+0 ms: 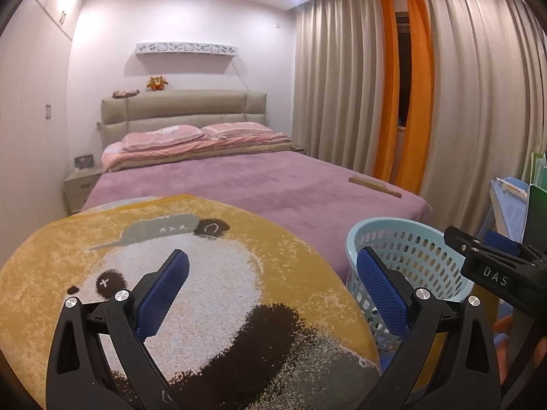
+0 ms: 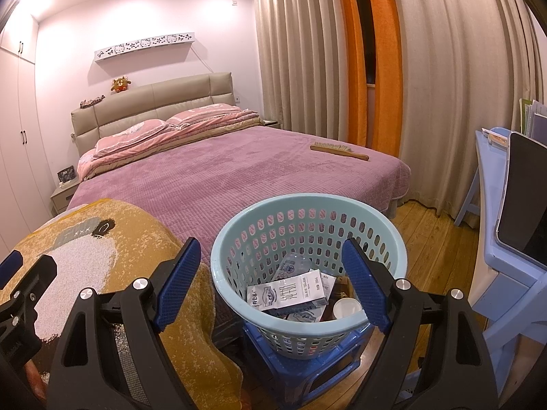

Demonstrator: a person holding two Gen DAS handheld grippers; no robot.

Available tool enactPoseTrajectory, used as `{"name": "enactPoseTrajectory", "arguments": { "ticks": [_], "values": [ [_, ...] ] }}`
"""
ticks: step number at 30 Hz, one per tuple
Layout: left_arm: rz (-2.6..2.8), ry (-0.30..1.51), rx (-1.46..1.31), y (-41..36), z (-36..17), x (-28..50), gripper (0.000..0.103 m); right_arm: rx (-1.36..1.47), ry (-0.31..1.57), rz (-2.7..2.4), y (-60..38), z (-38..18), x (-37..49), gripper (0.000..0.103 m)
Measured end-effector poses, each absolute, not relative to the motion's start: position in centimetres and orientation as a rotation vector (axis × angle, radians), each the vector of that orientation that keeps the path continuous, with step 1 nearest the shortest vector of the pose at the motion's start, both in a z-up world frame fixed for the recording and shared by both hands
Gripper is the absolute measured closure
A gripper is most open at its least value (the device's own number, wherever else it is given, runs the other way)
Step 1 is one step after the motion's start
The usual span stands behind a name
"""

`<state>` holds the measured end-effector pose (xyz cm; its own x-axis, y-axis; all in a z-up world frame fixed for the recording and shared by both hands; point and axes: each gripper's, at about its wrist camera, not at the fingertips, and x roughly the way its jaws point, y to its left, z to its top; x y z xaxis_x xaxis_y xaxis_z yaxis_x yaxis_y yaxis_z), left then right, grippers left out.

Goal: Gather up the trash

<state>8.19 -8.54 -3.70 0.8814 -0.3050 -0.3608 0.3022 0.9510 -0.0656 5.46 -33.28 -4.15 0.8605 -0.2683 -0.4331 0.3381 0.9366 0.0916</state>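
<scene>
A light blue perforated basket (image 2: 236, 239) stands on a blue stool (image 2: 301, 372) at the foot of the bed. It holds a white milk carton (image 2: 290, 290), a clear plastic bottle (image 2: 294, 263), a white cup (image 2: 347, 307) and other packaging. My right gripper (image 2: 273, 280) is open and empty, just above the basket's near rim. My left gripper (image 1: 273, 287) is open and empty over the round yellow panda rug (image 1: 218, 307) lying on the bed end. The basket also shows in the left wrist view (image 1: 420, 232), with the right gripper's body (image 1: 492, 266) beside it.
A purple-covered bed (image 2: 222, 177) fills the middle, with a wooden brush (image 2: 338, 150) near its right edge. A light blue desk (image 2: 495, 273) with a dark tablet (image 2: 523, 205) stands at right. Curtains hang behind. A nightstand (image 1: 80, 188) and wardrobe are at left. Wooden floor (image 2: 434, 239) lies around the basket.
</scene>
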Motion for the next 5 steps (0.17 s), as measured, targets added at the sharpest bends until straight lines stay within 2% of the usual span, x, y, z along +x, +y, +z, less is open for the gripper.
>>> {"name": "enactPoseTrajectory", "arguments": {
  "ticks": [5],
  "values": [
    [-0.317, 0.381, -0.02, -8.16, -3.64, 8.19, 0.008, 0.169, 0.431, -0.319, -33.27, -4.15, 5.48, 0.023]
  ]
}}
